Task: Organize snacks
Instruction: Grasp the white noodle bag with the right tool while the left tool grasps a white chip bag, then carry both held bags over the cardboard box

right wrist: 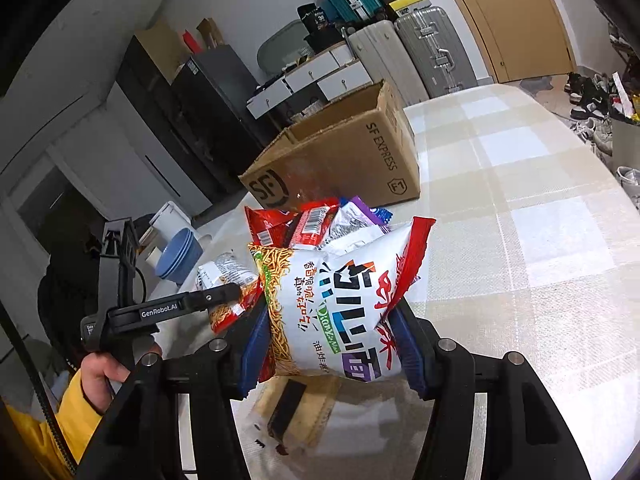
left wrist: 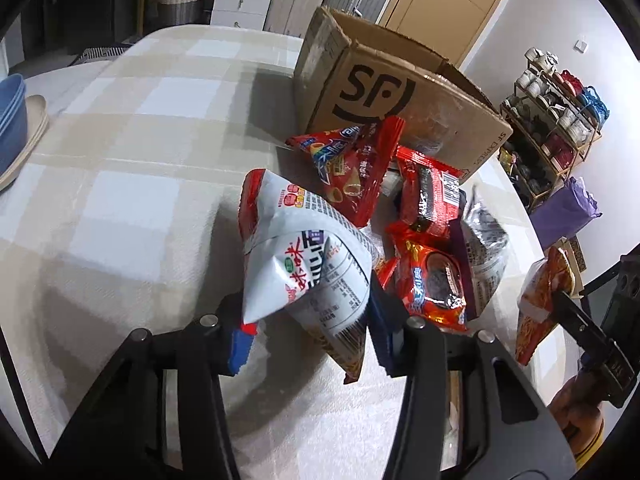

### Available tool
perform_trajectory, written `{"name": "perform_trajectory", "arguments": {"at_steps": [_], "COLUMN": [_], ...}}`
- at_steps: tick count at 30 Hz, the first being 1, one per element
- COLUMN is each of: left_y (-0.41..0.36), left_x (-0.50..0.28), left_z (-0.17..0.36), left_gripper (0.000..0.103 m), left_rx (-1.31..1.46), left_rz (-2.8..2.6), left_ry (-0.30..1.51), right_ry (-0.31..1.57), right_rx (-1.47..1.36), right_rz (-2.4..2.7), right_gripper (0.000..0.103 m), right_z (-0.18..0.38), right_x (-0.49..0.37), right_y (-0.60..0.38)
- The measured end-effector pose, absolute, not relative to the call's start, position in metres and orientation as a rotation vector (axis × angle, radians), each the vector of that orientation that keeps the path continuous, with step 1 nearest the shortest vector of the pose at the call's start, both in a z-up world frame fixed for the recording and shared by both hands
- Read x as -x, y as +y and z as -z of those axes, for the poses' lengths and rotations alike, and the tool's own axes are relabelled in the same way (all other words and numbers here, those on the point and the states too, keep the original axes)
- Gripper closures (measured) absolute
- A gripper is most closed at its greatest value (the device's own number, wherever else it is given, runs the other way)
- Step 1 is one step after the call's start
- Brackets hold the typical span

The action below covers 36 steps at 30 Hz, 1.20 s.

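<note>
Bright, even indoor light; soft shadows, sharp centres, heavy fisheye bending, dark vignetted corners.

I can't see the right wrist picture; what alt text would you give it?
Right gripper clamps a white noodle bag between blue pads above a checked table. Behind it lies a snack pile beside an open cardboard box. At left, the left gripper holds a second bag.

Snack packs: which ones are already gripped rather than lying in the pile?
The two white noodle packs: left gripper pinches one, right gripper the other. The red packs lie loose beside the box.
</note>
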<state>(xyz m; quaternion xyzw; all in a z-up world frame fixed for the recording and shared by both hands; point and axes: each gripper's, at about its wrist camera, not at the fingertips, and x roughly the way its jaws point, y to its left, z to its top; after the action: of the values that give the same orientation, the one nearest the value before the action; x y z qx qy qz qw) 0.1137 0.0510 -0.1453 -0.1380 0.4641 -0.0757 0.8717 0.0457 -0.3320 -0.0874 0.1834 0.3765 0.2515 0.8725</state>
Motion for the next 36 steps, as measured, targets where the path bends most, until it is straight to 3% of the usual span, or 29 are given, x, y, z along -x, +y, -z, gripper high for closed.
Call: {"name": "perform_trajectory", "arguments": {"at_steps": [18,36], "left_y": [0.048,0.052], "left_x": [-0.033,-0.011], "left_z": [0.049,0.002], "left_gripper": [0.058,0.058], "left_rx": [0.215,0.197], "left_rz": [0.223,0.284], "left_ry": [0.762,0.698], "right_ry": [0.643,0.608], "right_rx": [-0.334,-0.339], "right_rz": [-0.589,-0.597], "right_gripper": [0.045,0.045], "right_z": [0.001,-0.027], "right_x": [-0.019,-0.033], "right_y": [-0.306,-0.304]}}
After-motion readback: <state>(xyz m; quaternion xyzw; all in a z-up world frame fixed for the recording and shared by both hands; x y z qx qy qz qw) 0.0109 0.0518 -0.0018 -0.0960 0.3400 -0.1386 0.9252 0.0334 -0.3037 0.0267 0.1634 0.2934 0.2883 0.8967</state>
